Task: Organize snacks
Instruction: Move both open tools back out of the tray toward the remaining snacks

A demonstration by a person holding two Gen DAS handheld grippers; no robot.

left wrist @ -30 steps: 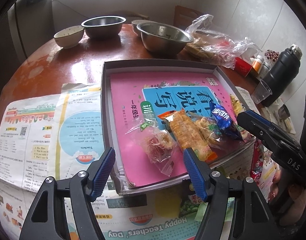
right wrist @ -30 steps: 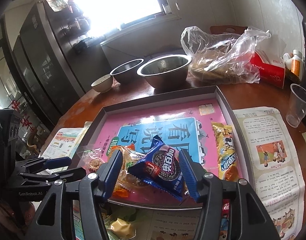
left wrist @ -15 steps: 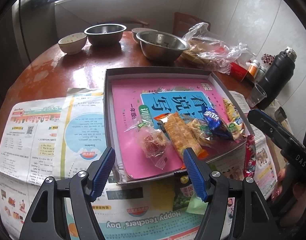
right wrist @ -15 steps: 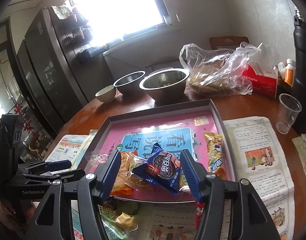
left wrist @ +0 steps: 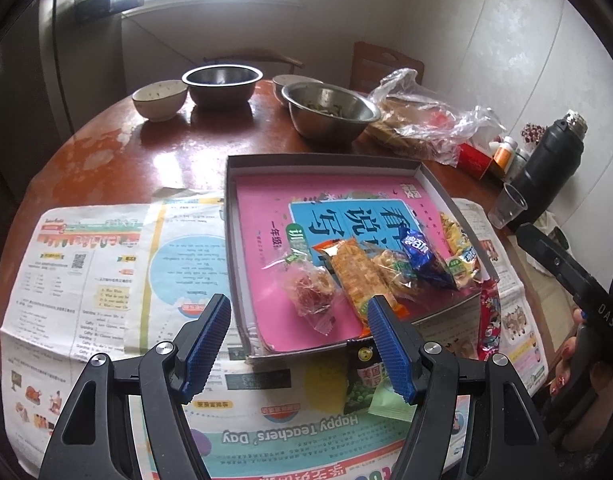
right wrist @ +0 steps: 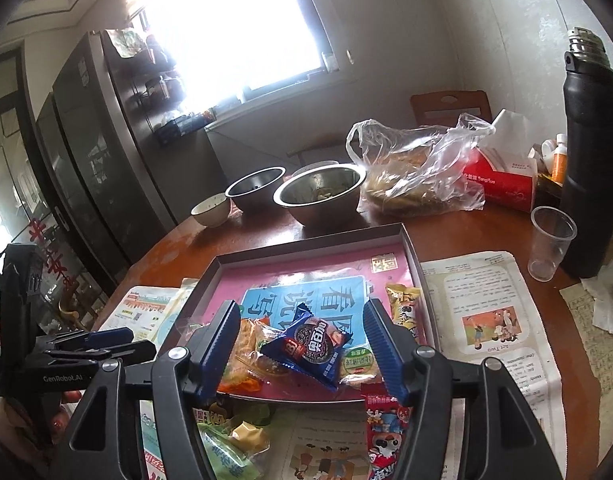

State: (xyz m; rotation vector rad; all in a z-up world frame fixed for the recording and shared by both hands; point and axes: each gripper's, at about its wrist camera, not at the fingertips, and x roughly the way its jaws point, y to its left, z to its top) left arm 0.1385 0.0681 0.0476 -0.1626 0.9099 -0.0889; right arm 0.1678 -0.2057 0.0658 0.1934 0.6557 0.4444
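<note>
Blue-padded grippers hover, both spread and empty

Right gripper (right wrist: 302, 350) should drop to six o'clock for the red packet (right wrist: 384, 436) outside the tray (right wrist: 306, 248), pinching its middle; left gripper (left wrist: 298, 344) waits.

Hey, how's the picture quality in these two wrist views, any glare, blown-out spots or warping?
Right wrist view: the window is blown out white and the refrigerator beside it reads dark. Left wrist view: window light glares off the bare wooden table. Both views: strong fisheye bending with black corners; the snack tray stays sharp.
</note>
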